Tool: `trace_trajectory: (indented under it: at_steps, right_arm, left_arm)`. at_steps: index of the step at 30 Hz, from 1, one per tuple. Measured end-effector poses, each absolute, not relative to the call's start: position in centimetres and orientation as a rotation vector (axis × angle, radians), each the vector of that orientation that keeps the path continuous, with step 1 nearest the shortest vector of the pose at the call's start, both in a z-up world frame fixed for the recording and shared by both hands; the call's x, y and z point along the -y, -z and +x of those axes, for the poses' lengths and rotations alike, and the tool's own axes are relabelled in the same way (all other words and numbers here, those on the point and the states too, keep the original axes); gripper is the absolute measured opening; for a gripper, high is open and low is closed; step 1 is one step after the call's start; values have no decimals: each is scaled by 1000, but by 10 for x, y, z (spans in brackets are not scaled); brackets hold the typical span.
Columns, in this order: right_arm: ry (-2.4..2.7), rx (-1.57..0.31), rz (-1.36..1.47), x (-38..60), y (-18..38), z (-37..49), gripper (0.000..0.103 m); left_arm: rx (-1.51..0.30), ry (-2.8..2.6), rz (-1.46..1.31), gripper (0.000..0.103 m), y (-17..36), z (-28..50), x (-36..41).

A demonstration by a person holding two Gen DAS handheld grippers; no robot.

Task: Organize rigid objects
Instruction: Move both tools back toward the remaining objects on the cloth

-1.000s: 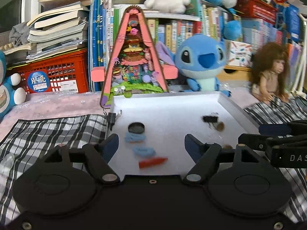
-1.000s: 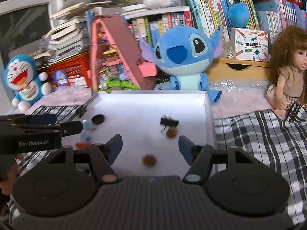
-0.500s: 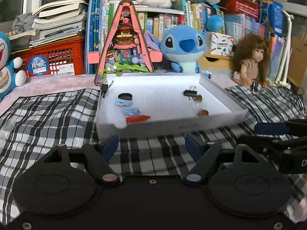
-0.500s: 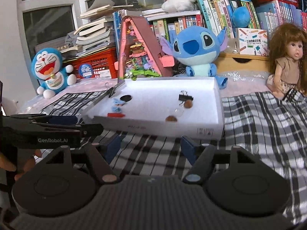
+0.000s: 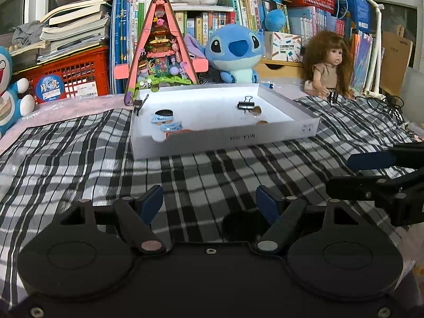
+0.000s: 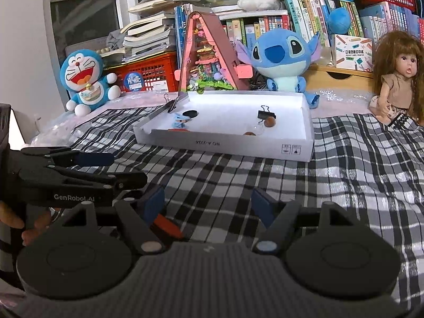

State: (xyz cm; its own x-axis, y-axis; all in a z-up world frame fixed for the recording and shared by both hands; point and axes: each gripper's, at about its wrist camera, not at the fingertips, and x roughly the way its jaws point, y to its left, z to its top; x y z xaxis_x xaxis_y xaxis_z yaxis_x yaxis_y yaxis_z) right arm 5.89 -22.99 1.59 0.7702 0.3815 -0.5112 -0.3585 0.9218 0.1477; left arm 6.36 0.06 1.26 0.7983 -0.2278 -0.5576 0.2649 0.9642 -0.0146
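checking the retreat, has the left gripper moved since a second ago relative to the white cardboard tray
Yes. The left gripper has pulled back from the white cardboard tray: earlier its fingers framed the tray's inside, now they hang over the checked cloth, jaws open and empty.

"GenRobot.AI" was printed in white on the black left gripper. The white cardboard box bore upside-down lettering, possibly "NO.A-222A".

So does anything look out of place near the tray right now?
Yes. A binder clip is clamped on the tray's left wall, apart from the loose clip inside. An orange-red piece lies on the cloth under the right claw, outside the tray.
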Motion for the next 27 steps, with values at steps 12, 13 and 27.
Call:
trace_trajectory:
  at_steps: [12,13,27]
  right_arm:
    - [-427,-585,1,216,-3,43,82]
    - [-429,-588,0,215,-2,42,82]
    - [-505,-622,-32,199,7,36,65]
  left_arm:
    - [-649,332,74,51,-1,47,-3]
    - [-650,340,74,49,-2,46,-3]
    - [-629,326,83,44,-2,49,2]
